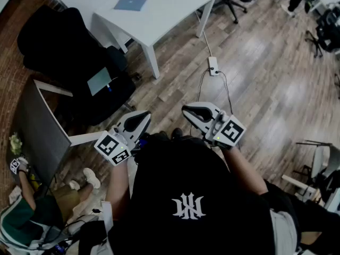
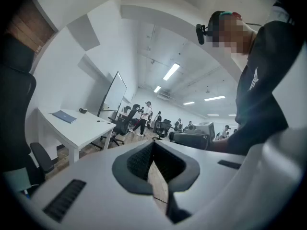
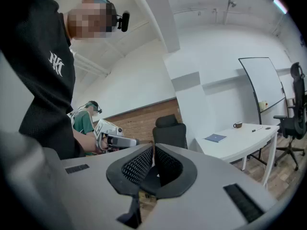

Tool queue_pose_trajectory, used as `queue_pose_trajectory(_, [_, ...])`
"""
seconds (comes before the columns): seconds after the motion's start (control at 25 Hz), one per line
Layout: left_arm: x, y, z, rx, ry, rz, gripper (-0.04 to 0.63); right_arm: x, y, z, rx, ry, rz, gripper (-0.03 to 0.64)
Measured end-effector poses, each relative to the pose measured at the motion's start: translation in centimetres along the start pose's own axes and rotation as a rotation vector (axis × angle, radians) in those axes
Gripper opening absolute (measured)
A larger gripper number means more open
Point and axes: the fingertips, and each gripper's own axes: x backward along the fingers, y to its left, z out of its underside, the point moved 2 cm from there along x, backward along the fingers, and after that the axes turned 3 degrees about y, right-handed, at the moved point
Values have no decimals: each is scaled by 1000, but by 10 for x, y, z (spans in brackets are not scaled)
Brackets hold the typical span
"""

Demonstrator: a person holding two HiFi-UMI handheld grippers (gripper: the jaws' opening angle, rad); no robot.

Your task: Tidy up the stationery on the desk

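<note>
At far left stands a black office chair (image 1: 64, 41). The left gripper (image 1: 139, 116) is held level in front of the person's chest, over the wood floor (image 1: 265, 62). Its jaws are fully closed, pad against pad, with nothing between them.

The white desk (image 1: 159, 15) stands well apart, ahead of both grippers. A blue notebook (image 1: 130, 2) lies flat on it, near the middle of the top. In the head view its longer side runs left to right across the picture.

The right gripper (image 1: 191, 110) is also level, jaws together and empty.

In the right gripper view, a pen (image 3: 257, 127) lies flat near a cup (image 3: 238, 125). Its long axis follows the desk's length; its tip end cannot be told. A power strip (image 1: 213, 65) lies on the floor.
</note>
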Motion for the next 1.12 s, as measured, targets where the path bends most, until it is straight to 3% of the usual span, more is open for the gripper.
queue_pose_trajectory(0.56, [-1, 17, -5, -51, 39, -30, 3, -3, -11, -4, 13, -7, 11, 43])
queue_pose_trajectory(1.12, [-4, 22, -14, -43, 21, -38, 3, 0, -15, -2, 12, 0, -8, 44])
